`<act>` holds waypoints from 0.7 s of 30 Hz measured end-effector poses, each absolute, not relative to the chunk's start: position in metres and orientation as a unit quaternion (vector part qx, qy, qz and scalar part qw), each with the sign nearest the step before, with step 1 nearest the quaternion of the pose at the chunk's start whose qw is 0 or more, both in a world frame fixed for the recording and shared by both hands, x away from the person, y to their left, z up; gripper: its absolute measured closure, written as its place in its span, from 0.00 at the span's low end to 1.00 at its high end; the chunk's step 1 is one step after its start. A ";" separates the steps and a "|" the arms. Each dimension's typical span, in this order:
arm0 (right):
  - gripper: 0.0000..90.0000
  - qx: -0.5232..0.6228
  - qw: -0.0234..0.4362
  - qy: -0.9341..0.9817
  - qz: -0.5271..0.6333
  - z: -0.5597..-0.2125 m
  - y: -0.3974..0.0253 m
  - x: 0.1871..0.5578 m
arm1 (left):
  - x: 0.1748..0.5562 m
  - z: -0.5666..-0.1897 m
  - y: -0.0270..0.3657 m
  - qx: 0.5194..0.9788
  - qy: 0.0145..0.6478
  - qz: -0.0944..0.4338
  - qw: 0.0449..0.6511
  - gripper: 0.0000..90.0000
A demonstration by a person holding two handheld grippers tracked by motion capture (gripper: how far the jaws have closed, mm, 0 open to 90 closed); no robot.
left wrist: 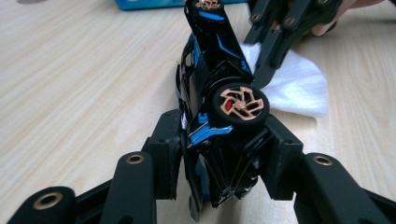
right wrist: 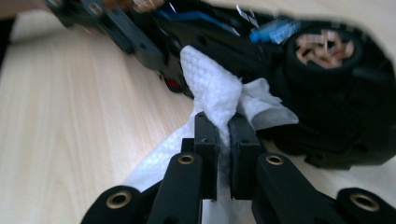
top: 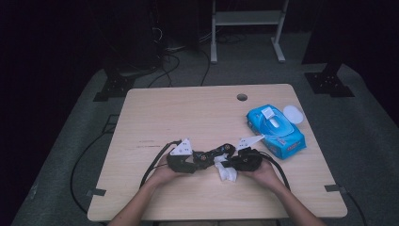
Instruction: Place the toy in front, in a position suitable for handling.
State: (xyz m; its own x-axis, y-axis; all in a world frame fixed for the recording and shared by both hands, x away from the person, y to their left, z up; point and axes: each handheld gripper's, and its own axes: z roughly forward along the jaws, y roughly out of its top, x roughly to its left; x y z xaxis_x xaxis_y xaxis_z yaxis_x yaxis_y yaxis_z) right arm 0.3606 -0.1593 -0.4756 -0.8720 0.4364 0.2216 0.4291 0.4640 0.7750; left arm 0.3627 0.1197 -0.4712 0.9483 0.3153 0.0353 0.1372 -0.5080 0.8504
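High view: toy car (top: 214, 153) sits near the front-middle of the tabletop (top: 188, 113), held between both hands. Left tongs (top: 184, 162) clamp one end of the car; right tongs (top: 234, 163) press a white wipe (top: 226, 172) against its side.

Left gripper view — left tongs (left wrist: 224, 154) are closed down to the width of the car body (left wrist: 210, 70), just behind the copper-spoked wheel (left wrist: 240, 103). The car is tipped on its side, so the grip looks firm.

Right gripper view — right tongs (right wrist: 223, 135) are nearly fully shut, pinching a fold of the wipe (right wrist: 210, 88); the bunched tip touches the car's black flank (right wrist: 327, 112) beside a wheel.

Step in hand looks like wiping the car. To do it well:
- keep the left clamp steady, no twist
- drag the wipe along the body in short strokes, light pressure — the pinched fold could slip out
- avoid snagging the wheel spokes

The wipes pack (top: 275, 130) lies well apart at right rear, with a lid-like white disc (top: 293, 114) just beside it.
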 end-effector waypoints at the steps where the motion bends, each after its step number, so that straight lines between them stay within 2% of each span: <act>1: 0.93 0.251 0.005 0.852 0.459 -0.472 -0.160 0.360 | 0.362 -0.471 0.120 0.863 0.132 0.098 0.478 0.63; 8: 0.93 0.236 0.014 0.830 0.505 -0.441 -0.158 0.353 | 0.359 -0.471 0.122 0.865 0.126 0.112 0.473 0.64; 13: 0.93 0.218 0.033 0.830 0.512 -0.422 -0.140 0.351 | 0.357 -0.471 0.122 0.866 0.123 0.115 0.471 0.64; 21: 0.93 0.208 0.042 0.847 0.487 -0.425 -0.098 0.357 | 0.354 -0.471 0.124 0.866 0.120 0.121 0.471 0.64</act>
